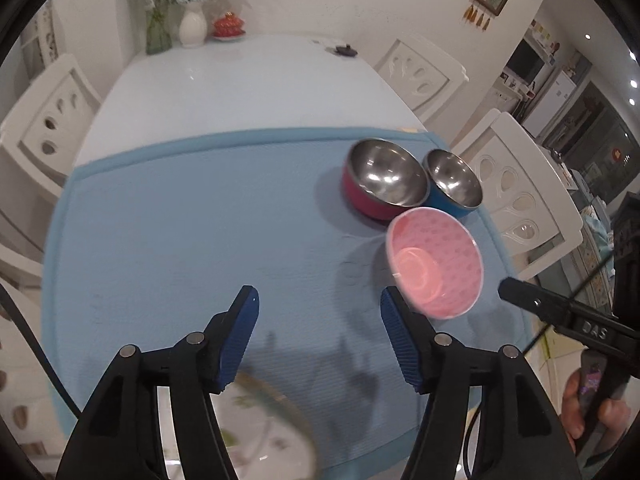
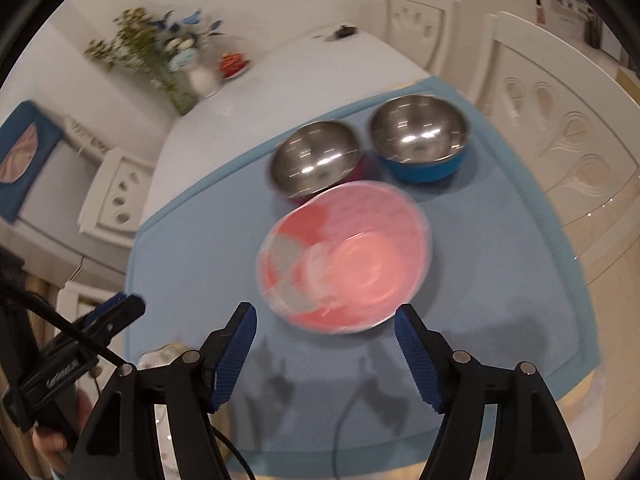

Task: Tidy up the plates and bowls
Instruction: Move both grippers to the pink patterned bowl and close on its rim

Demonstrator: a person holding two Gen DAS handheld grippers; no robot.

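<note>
A pink plastic bowl (image 1: 434, 262) (image 2: 346, 256) lies on the blue mat (image 1: 200, 220) (image 2: 500, 280), blurred and apparently tilted. Behind it stand two steel bowls, side by side and touching: one with a red outside (image 1: 384, 178) (image 2: 316, 160), one with a blue outside (image 1: 454, 182) (image 2: 420, 136). My left gripper (image 1: 320, 312) is open over bare mat, left of the pink bowl. My right gripper (image 2: 326, 320) is open just short of the pink bowl, with nothing between its pads. A white plate with a green pattern (image 1: 264, 432) shows blurred below the left gripper.
The mat covers the near part of a white table (image 1: 240, 88). At the far end stand flower vases (image 1: 192, 24), a red lidded dish (image 1: 228, 26) and a small dark object (image 1: 344, 50). White chairs (image 1: 520, 200) (image 1: 48, 120) line both sides.
</note>
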